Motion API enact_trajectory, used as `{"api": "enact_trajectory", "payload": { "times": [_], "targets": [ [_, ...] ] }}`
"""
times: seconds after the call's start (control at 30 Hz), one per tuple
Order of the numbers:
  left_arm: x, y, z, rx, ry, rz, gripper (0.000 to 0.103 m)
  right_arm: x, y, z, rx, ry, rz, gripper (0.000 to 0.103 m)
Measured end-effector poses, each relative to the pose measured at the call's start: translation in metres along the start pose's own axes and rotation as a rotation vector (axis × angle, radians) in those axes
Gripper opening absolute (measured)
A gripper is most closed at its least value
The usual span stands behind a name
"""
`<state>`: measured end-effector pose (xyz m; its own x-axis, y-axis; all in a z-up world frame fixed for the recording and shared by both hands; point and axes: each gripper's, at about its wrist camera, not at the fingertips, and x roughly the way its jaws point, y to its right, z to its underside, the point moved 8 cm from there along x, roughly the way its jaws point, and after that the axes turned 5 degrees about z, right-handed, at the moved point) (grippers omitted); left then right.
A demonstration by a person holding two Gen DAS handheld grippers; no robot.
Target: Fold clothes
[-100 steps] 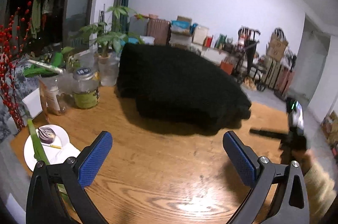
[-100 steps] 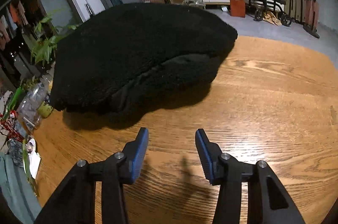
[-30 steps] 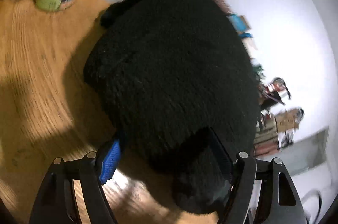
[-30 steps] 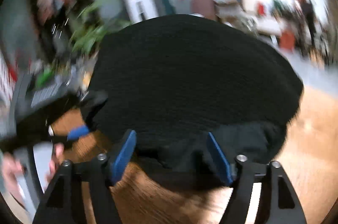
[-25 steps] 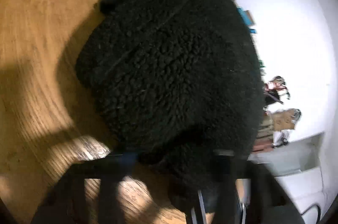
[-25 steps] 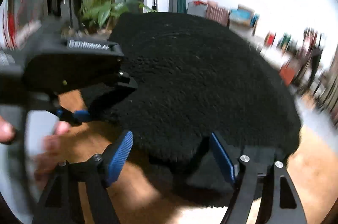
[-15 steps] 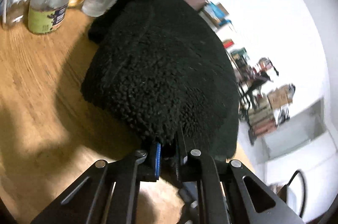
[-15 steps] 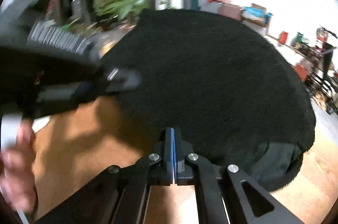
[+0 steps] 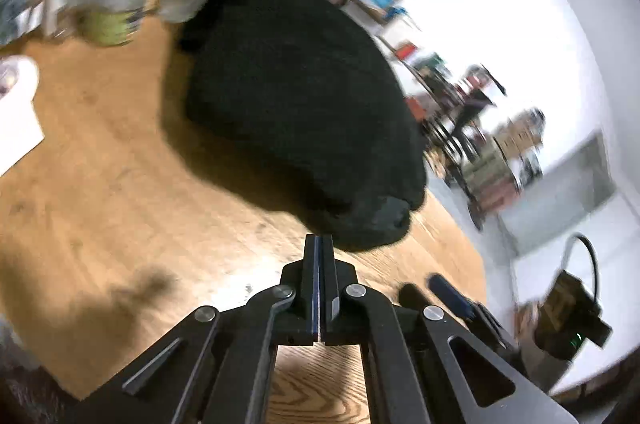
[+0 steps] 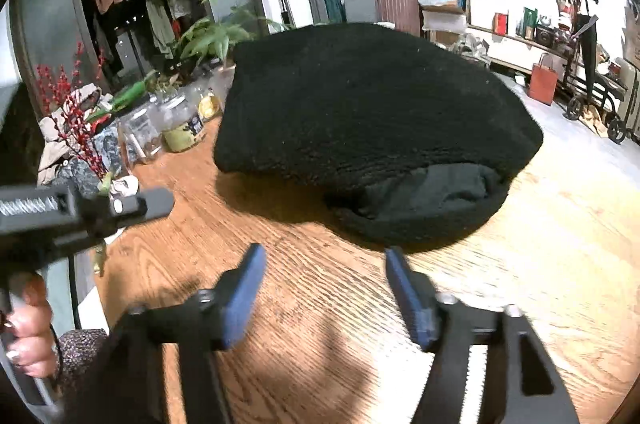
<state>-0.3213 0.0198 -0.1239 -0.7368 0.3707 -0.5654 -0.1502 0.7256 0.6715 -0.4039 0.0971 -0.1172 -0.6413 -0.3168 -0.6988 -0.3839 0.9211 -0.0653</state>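
Black fleece garment lies folded in a thick bundle on the wooden desk, with a smoother dark lining showing at its near right corner. In the right wrist view the bundle sits at 12 o'clock from the right gripper, apart from it, with bare desk between; its long axis runs from 10 o'clock to 4 o'clock. The right fingers stand apart and are opening, with nothing between them. The left gripper has its fingers pressed together on nothing; the lining corner lies just beyond the tips at 1 o'clock. Judged from both views, the left gripper is nearer that corner. Jars and a plant stand at the bundle's far left.
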Motion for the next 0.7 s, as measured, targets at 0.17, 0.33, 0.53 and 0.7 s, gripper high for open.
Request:
{"api": "enact_trajectory", "payload": {
  "times": [0.17,0.33,0.53,0.7],
  "targets": [
    [-0.010,-0.046,-0.031,-0.148,0.031,-0.166,0.040,-0.003,-0.006,-0.011,-0.050,0.013,0.019,0.074],
    [-0.011,-0.059,-0.076,-0.196,0.093,-0.101,0.081,0.031,0.007,-0.032,-0.046,0.019,0.072,0.087],
    [0.040,-0.063,-0.133,-0.212,0.081,-0.140,0.081,0.098,0.042,-0.078,-0.071,-0.033,0.210,0.088],
    [0.119,-0.037,-0.167,-0.068,-0.051,-0.153,0.081,0.134,0.069,-0.140,-0.043,-0.019,0.268,0.089]
  ]
}}
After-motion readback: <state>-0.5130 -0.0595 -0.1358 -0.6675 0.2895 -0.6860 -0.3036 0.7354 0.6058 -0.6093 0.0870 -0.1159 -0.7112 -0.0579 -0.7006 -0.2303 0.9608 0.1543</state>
